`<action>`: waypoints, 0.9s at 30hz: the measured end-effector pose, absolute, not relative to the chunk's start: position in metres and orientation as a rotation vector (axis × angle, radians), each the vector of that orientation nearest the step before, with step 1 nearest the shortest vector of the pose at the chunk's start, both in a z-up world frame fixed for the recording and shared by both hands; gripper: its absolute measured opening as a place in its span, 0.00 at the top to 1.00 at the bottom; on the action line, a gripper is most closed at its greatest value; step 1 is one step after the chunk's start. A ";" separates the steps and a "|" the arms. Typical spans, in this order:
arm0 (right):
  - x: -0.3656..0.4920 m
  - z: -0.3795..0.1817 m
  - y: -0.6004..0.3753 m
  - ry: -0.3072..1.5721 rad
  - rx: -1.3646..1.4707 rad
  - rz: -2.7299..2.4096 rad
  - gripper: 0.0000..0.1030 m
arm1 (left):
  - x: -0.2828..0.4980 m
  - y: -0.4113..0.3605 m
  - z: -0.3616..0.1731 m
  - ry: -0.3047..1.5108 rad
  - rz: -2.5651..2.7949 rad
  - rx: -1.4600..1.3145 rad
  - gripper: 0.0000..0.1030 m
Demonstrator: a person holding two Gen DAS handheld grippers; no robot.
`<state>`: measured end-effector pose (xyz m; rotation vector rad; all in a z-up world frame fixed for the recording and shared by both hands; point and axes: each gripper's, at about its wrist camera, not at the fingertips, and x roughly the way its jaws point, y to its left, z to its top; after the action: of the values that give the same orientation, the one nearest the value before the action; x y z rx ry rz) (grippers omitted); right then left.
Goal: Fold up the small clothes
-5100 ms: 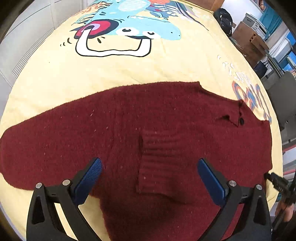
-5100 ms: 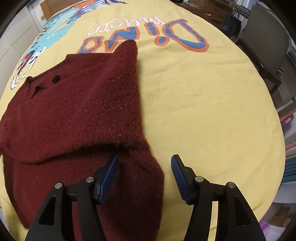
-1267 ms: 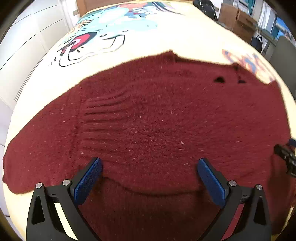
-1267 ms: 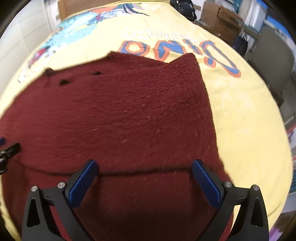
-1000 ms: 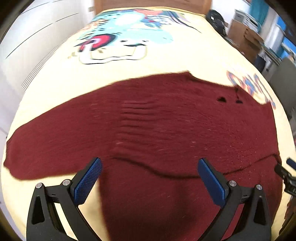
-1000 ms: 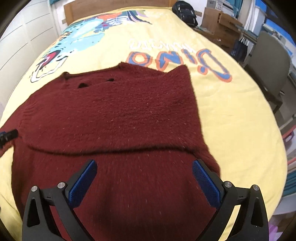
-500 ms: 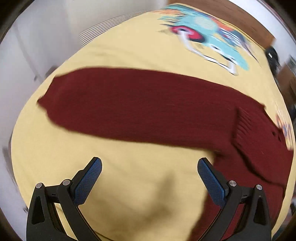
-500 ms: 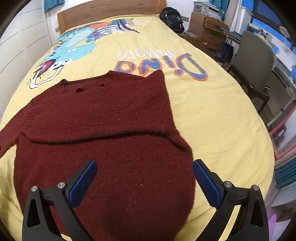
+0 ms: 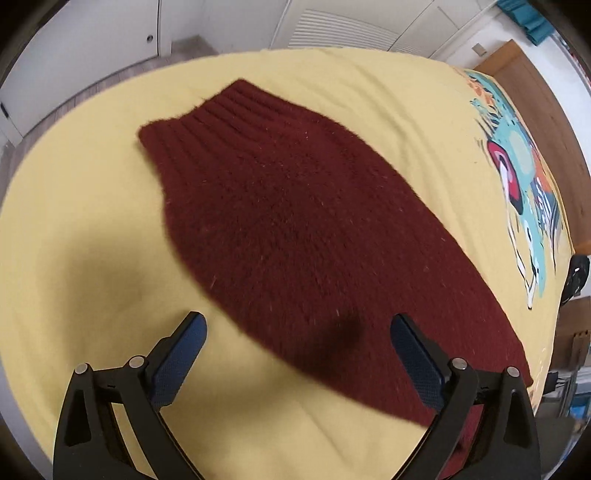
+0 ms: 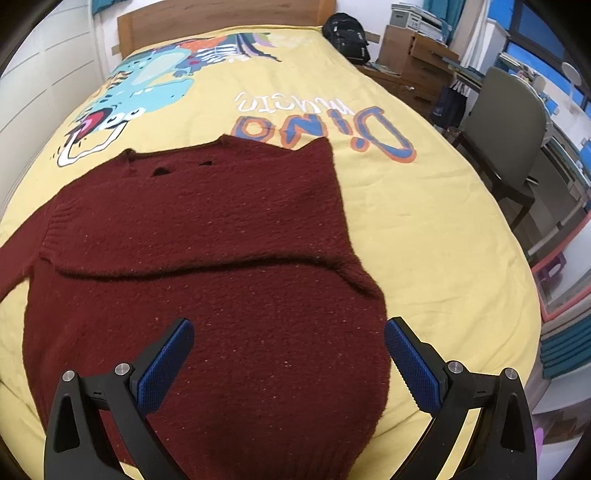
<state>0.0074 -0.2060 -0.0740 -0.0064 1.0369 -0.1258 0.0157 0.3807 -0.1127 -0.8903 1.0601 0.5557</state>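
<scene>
left gripper (image 9: 297, 338) now swung over the sweater (image 10: 207, 266) sleeve, right gripper (image 10: 288, 345) above its hem, both jaws open, empty

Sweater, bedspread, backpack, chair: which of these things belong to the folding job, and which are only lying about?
Belong to the job:
- dark red sweater, with one outstretched sleeve
- left gripper and right gripper, both open
- yellow bedspread, the folding surface

Only lying about:
- black backpack
- grey chair
- wooden drawers

yellow dinosaur bedspread (image 10: 424, 236), grey chair (image 10: 509, 122), black backpack (image 10: 347, 37).
</scene>
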 end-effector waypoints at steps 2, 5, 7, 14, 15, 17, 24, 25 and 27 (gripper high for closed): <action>0.008 -0.075 -0.205 1.039 -0.009 -0.123 0.01 | 0.018 0.384 -0.120 1.083 0.563 -0.884 0.09; 0.009 -0.076 -0.206 1.041 -0.015 -0.125 0.01 | 0.021 0.386 -0.122 1.093 0.570 -0.840 0.33; 0.010 -0.077 -0.209 1.042 -0.014 -0.130 0.01 | 0.027 0.385 -0.117 1.075 0.552 -0.791 0.69; 0.012 -0.075 -0.216 1.031 -0.012 -0.137 0.01 | 0.038 0.366 -0.096 1.066 0.416 -0.683 0.88; 0.013 -0.073 -0.217 1.025 -0.011 -0.135 0.01 | 0.037 0.359 -0.085 1.048 0.392 -0.674 0.88; 0.015 -0.071 -0.217 1.019 -0.010 -0.124 0.01 | 0.035 0.344 -0.073 1.027 0.360 -0.649 0.88; 0.034 -0.061 -0.219 0.997 -0.029 -0.075 0.01 | 0.041 0.260 -0.024 0.996 0.198 -0.508 0.88; 0.038 -0.060 -0.221 0.995 -0.026 -0.070 0.01 | 0.043 0.242 -0.020 0.999 0.166 -0.496 0.88; 0.043 -0.058 -0.224 0.987 -0.019 -0.059 0.01 | 0.057 0.213 -0.014 1.009 0.109 -0.461 0.89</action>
<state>0.0426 -0.2239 -0.0575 -0.0194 0.9867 -0.0593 0.0566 0.2126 -0.0144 -0.4611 1.0091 0.1093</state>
